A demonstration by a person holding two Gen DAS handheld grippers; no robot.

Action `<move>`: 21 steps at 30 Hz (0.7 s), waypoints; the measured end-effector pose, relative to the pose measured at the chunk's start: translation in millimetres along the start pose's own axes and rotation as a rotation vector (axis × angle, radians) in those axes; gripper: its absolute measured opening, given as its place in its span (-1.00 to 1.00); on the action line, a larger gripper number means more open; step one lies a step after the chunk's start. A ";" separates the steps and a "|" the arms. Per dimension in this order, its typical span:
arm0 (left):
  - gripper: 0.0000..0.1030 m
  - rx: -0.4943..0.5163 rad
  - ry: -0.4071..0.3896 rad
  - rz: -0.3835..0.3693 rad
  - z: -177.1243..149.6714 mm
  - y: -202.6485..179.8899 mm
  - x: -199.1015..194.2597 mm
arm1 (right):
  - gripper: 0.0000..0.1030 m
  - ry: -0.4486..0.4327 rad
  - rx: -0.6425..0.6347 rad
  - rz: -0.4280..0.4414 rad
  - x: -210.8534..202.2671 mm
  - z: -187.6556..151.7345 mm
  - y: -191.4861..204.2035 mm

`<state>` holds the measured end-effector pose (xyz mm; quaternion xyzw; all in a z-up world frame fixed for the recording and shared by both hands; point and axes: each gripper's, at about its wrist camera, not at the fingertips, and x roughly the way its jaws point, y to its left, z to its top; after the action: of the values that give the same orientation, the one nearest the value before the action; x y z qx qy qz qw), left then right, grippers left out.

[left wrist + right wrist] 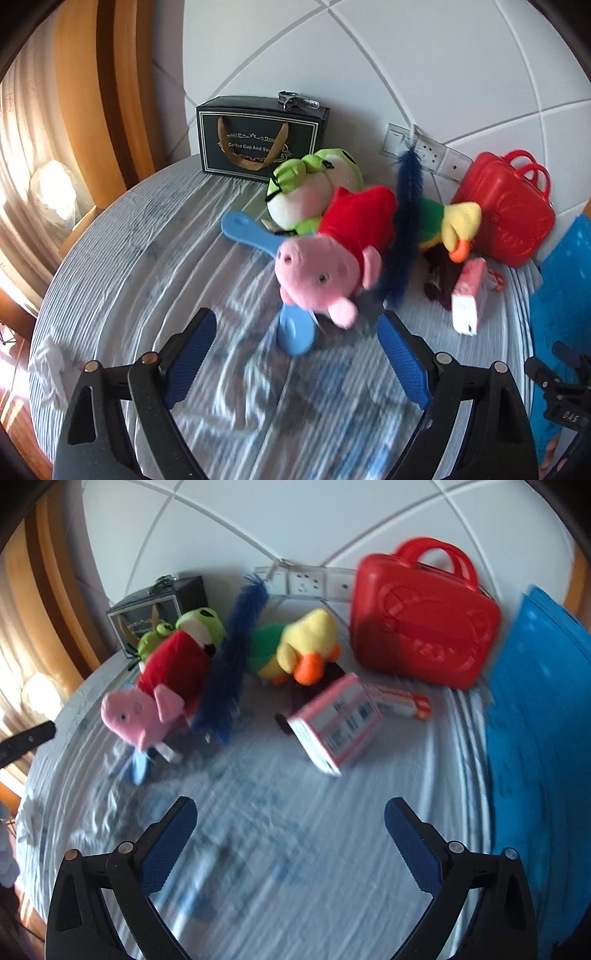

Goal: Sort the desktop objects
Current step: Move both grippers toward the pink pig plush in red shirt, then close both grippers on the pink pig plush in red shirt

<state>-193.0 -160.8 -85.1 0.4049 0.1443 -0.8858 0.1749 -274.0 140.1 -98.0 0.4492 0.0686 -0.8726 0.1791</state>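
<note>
A heap of toys lies on a table under a pale striped cloth (147,266). A pink pig plush in a red dress (321,273) (147,709) lies over a blue flat utensil (291,328). Behind it sit a green frog plush (306,184) (199,624), a dark blue feather (402,229) (229,661) and a yellow duck plush in green (454,225) (306,646). A pink-and-white box (469,295) (336,720) lies to the right. My left gripper (295,339) stands open just short of the pig, nothing between its pads. My right gripper (291,823) is open and empty in front of the box.
A black gift box (258,136) stands at the back left against the white wall. A red plastic case with handles (509,210) (421,624) stands at the back right, a blue sheet (543,709) beside it. Wall sockets (306,581) sit behind. A crumpled tissue (51,365) lies at the left edge.
</note>
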 end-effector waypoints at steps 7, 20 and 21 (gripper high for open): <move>0.74 0.097 0.103 -0.060 27.9 -6.6 90.0 | 1.00 -0.047 -0.079 -0.015 73.2 106.6 59.8; 0.83 0.210 0.225 -0.128 15.6 -2.0 158.9 | 0.60 0.081 -0.307 -0.028 205.6 157.6 126.0; 0.84 0.224 0.230 -0.111 11.5 1.8 158.0 | 0.60 0.094 -0.316 -0.028 197.2 150.2 122.1</move>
<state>-296.4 -197.5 -199.3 0.5119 0.0859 -0.8525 0.0621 -447.3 -64.7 -164.3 0.4548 0.2195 -0.8314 0.2318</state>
